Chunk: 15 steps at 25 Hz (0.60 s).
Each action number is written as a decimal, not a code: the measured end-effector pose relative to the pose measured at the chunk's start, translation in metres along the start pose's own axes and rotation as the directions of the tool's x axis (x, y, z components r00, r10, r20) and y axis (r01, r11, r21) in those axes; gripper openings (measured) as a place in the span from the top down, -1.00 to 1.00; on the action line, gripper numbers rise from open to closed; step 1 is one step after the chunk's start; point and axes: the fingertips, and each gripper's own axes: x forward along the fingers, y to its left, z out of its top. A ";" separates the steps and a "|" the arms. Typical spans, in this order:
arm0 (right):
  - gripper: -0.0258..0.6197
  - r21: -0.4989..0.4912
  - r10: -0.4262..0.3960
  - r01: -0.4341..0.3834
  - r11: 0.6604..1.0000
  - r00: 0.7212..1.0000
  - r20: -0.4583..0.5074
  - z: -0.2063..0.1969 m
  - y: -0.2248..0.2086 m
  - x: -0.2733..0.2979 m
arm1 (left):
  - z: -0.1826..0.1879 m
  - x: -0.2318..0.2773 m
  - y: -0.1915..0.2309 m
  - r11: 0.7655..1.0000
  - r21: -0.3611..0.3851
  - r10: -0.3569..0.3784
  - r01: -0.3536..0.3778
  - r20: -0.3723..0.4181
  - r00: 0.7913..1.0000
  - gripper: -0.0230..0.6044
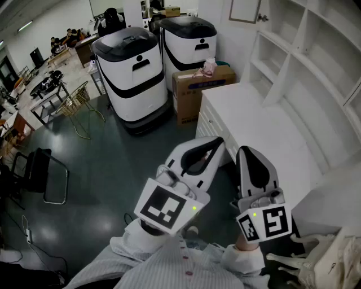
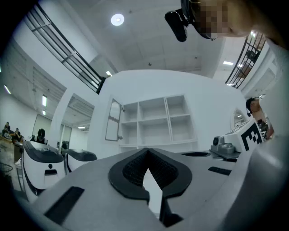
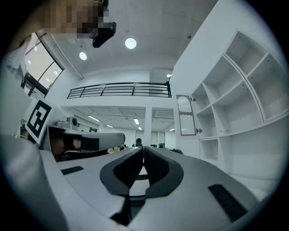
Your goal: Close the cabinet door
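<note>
At lower centre of the head view, the left claw [image 1: 218,142] and right claw [image 1: 246,151] lie side by side, both pointing toward 12 o'clock. They are at the near corner of the white surface [image 1: 254,113]. Whether either touches it cannot be told.

Left claw: in its own view the jaws meet at the tips [image 2: 147,150] with nothing between them. It is closed and empty.

Right claw: its own view likewise shows the jaws pressed together at the tips [image 3: 143,147] and holding nothing.

Door [image 1: 244,10]: it stands swung open at the far end of the cabinet [image 1: 293,62], at about 12 o'clock from both claws and well apart from them. A small knob [image 1: 262,17] shows at its 3 o'clock edge.
- From the left claw the door [image 2: 114,119] lies at about 11 o'clock, on the left of the open shelves [image 2: 156,119].
- From the right claw the door [image 3: 186,116] lies at about 1 o'clock, its knob [image 3: 198,131] at the lower right edge.

No claw is in contact with the door.

Surroundings: two white-and-black machines [image 1: 127,70] stand on the floor at 11 o'clock, with a box [image 1: 197,87] just beside them against the end of the surface. A chair [image 1: 39,172] stands at 9 o'clock.
</note>
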 end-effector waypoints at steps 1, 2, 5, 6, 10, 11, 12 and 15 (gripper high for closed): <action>0.87 -0.003 0.002 -0.002 1.000 1.000 -0.003 0.000 -0.002 0.001 | 0.000 0.002 0.001 1.000 -0.004 0.006 -0.006 0.002 1.000 0.89; 0.87 -0.005 0.004 -0.004 1.000 1.000 -0.006 -0.001 -0.003 0.002 | 0.000 0.003 0.001 1.000 -0.005 0.012 -0.012 0.003 1.000 0.89; 0.87 -0.006 0.007 -0.007 1.000 1.000 -0.021 -0.005 -0.009 0.002 | -0.004 0.008 0.005 0.999 0.001 0.036 -0.036 -0.006 0.999 0.89; 0.87 -0.005 0.006 -0.006 1.000 1.000 -0.024 -0.006 -0.011 0.002 | -0.005 0.010 0.006 0.999 0.002 0.043 -0.043 -0.008 0.999 0.89; 0.87 0.001 0.004 -0.004 1.000 1.000 -0.024 -0.007 -0.020 0.002 | -0.008 0.016 0.010 0.998 0.004 0.063 -0.063 -0.010 0.998 0.89; 0.87 0.003 0.004 -0.004 1.000 1.000 -0.022 -0.007 -0.021 0.001 | -0.008 0.018 0.010 0.998 0.007 0.068 -0.068 -0.010 0.998 0.89; 0.87 0.003 0.005 -0.005 1.000 1.000 -0.021 -0.008 -0.023 0.000 | -0.009 0.018 0.010 0.997 0.010 0.073 -0.073 -0.010 0.997 0.89; 0.87 0.003 0.008 -0.008 1.000 1.000 -0.015 -0.011 -0.023 -0.007 | -0.013 0.015 0.007 0.996 0.020 0.089 -0.088 -0.007 0.996 0.89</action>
